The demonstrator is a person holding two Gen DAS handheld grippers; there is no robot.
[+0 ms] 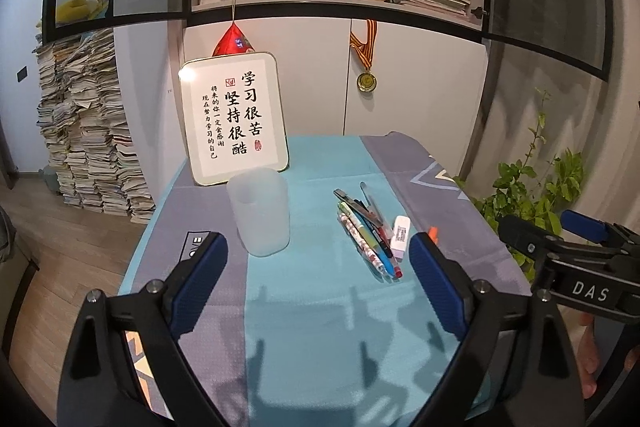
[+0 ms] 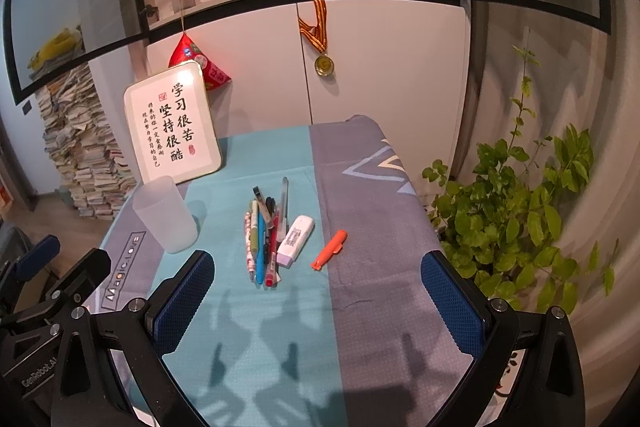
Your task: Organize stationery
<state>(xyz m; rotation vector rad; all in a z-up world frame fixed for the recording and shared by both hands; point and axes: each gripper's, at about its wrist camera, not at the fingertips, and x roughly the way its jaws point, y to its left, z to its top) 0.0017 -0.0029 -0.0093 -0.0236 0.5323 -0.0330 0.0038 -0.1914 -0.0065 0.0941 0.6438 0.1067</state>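
One frosted cup [image 1: 259, 213] stands upright on the teal and grey tablecloth [image 2: 280, 327]. About seven pens [image 2: 264, 235] lie bundled (hard to count exactly), beside one white correction tape [image 2: 295, 237] and one orange clip [image 2: 330, 250]. Both claws hover spread wide, gripping nothing. From the right gripper [image 2: 318, 303], the pens sit at eleven o'clock; from the left gripper [image 1: 318, 281], the cup sits at eleven o'clock.

- A framed calligraphy sign [image 1: 234, 119] leans against white cabinet doors [image 1: 416, 83].
- A gold medal [image 2: 324, 64] hangs on a striped ribbon.
- Stacked papers [image 1: 92, 131] tower at left.
- A leafy plant [image 2: 520, 195] stands right of the table.
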